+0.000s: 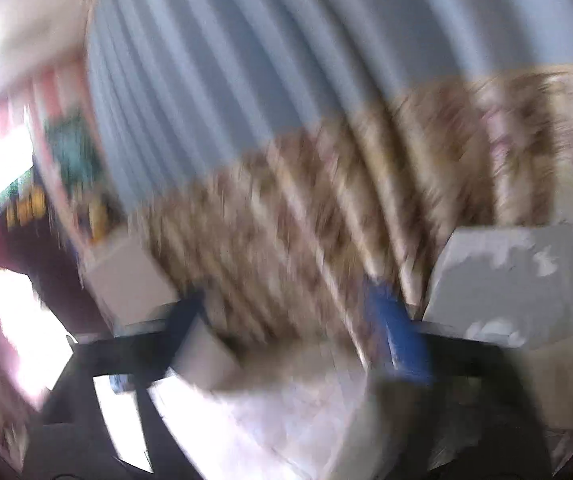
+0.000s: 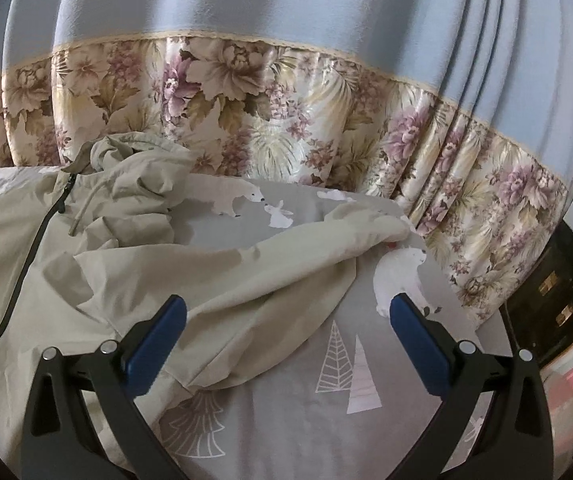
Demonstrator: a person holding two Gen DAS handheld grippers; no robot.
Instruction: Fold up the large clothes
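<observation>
Both tongs, left tongs [image 1: 286, 312] and right tongs [image 2: 286, 340], gape wide, empty; the right ones hover over the jacket [image 2: 86, 280] sleeve, probably lining up a grab.

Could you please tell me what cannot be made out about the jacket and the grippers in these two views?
- Left wrist view: motion blur smears everything; whether the left gripper holds cloth is unclear.
- Right wrist view: the beige jacket runs off the left edge, so its far sleeve is unseen.
- The zipper is cut off below.

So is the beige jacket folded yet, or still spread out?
Not folded. The beige jacket lies rumpled across the grey bedsheet, hood bunched up, one sleeve stretched sideways, zipper closed as far as visible.
</observation>
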